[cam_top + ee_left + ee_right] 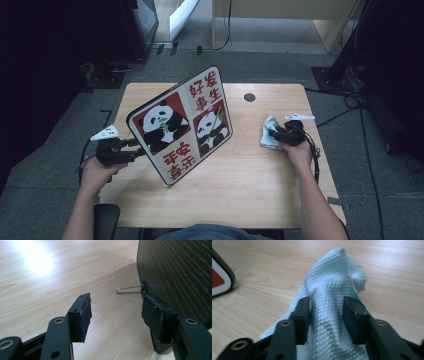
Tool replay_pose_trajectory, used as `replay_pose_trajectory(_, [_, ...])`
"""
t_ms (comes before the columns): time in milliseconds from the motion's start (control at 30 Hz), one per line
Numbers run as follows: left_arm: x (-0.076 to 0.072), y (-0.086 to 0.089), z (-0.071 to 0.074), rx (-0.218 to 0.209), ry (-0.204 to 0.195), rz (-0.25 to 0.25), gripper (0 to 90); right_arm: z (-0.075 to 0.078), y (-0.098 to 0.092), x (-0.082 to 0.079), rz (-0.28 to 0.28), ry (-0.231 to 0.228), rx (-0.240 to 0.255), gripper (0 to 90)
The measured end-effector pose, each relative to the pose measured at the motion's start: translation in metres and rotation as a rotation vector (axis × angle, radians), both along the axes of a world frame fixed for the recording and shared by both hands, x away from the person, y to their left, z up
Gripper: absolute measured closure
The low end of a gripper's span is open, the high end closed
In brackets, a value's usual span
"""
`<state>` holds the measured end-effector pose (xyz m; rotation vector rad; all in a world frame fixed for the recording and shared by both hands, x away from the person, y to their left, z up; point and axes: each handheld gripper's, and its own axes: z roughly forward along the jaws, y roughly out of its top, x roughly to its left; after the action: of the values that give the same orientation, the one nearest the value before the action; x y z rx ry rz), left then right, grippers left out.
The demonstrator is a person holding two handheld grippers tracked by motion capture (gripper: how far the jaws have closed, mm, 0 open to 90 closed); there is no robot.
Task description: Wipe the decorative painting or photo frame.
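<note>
We saw a panda board standing tilted on the wooden desk, its printed face turned toward the high camera. That face was split into four fields: two red ones, each with a black-and-white panda chewing a green sprig, and two white ones with red Chinese characters, the upper reading 好发 and 事生, the lower printed upside down, which we could not read with confidence. In the left gripper view the board's dark woodgrain back rose at the right, with a thin wire loop jutting from it. Our left tool stood with its jaws apart at the board's left edge; one pad lay against the back. Well apart to the right, our right tool stood over a pale blue cloth on the desk; its jaws were parted, the waffle-weave cloth bunched up between them.
</note>
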<state>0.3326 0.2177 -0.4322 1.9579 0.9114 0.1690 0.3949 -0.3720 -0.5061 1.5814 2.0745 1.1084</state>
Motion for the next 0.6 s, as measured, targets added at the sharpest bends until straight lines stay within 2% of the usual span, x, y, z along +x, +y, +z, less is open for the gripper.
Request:
replay_pose_trajectory(33, [0.000, 0.000, 0.000, 0.001, 0.004, 0.000, 40.2, 0.002, -0.002, 0.000, -0.009, -0.010, 0.015, 50.5])
replay_pose_trajectory(133, [0.001, 0.001, 0.000, -0.003, 0.011, 0.005, 39.9, 0.005, -0.003, -0.002, -0.011, -0.016, 0.029, 49.2])
replay_pose_trajectory(600, [0.000, 0.001, -0.001, 0.015, 0.011, 0.004, 39.4, 0.023, 0.003, -0.022, 0.024, -0.050, 0.009, 46.7])
